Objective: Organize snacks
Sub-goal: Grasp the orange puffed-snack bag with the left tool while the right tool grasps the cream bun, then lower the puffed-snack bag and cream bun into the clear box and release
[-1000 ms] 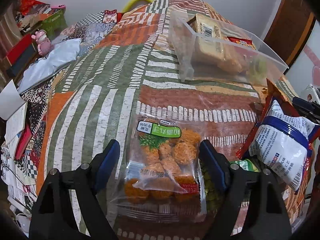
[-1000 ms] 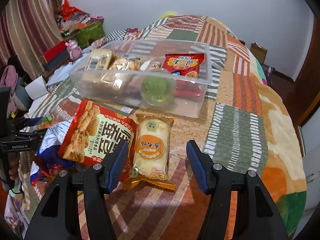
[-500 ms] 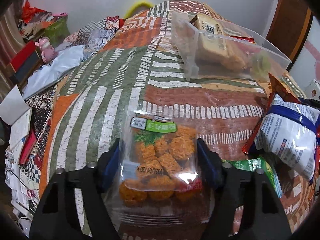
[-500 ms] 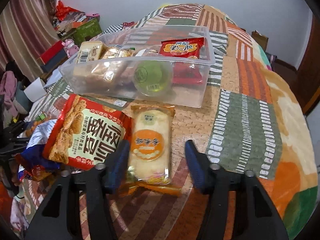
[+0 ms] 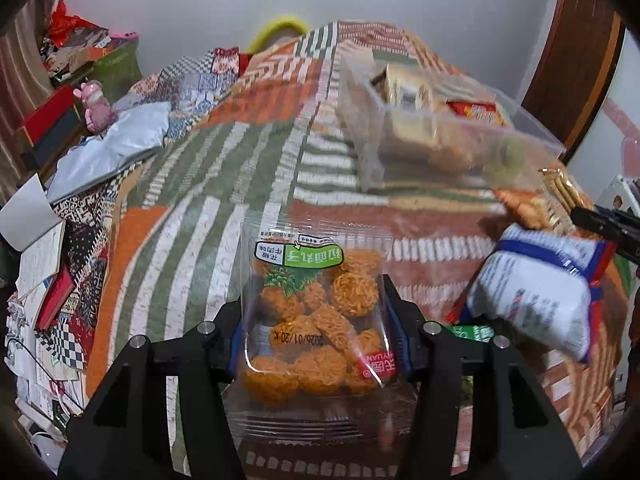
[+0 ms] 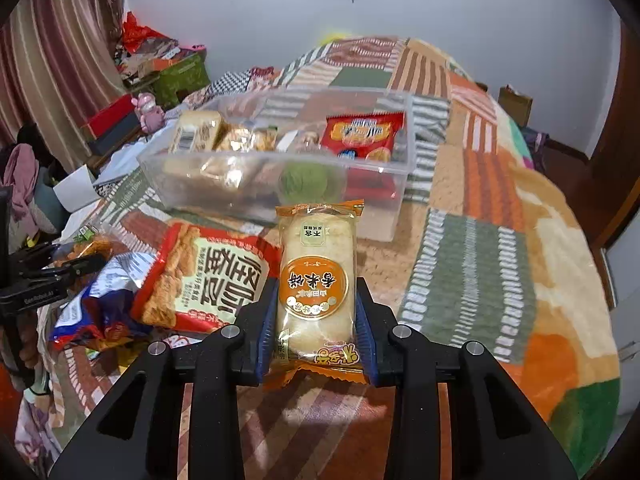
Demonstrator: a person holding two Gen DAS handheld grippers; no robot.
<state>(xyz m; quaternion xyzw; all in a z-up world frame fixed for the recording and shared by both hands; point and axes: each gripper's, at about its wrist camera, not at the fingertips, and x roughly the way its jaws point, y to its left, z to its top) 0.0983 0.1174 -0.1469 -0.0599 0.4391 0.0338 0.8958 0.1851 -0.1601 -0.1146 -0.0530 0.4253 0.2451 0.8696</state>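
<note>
My left gripper [image 5: 316, 336] is shut on a clear bag of orange noodle balls [image 5: 320, 316] with a green label, lifted above the patchwork bed. My right gripper [image 6: 316, 320] is shut on an orange-wrapped rice cake pack [image 6: 316, 280], raised off the bed. A clear plastic bin [image 6: 280, 184] holding several snacks stands beyond the pack; in the left wrist view the bin [image 5: 448, 144] is at the upper right, blurred. A red snack bag [image 6: 208, 276] and a blue-and-white bag [image 6: 100, 300] lie left of my right gripper; the blue-and-white bag [image 5: 536, 296] also shows in the left wrist view.
The patchwork blanket [image 6: 472, 280] covers the bed. The left gripper's black body [image 6: 36, 280] shows at the left edge of the right wrist view. Books and papers [image 5: 40, 260] lie off the bed's left side, with a pink toy [image 5: 96, 108] and boxes near the wall.
Both grippers closed from open onto their packs and lifted them: the left took the noodle ball bag, the right took the rice cake pack. The bin now looks farther off.
</note>
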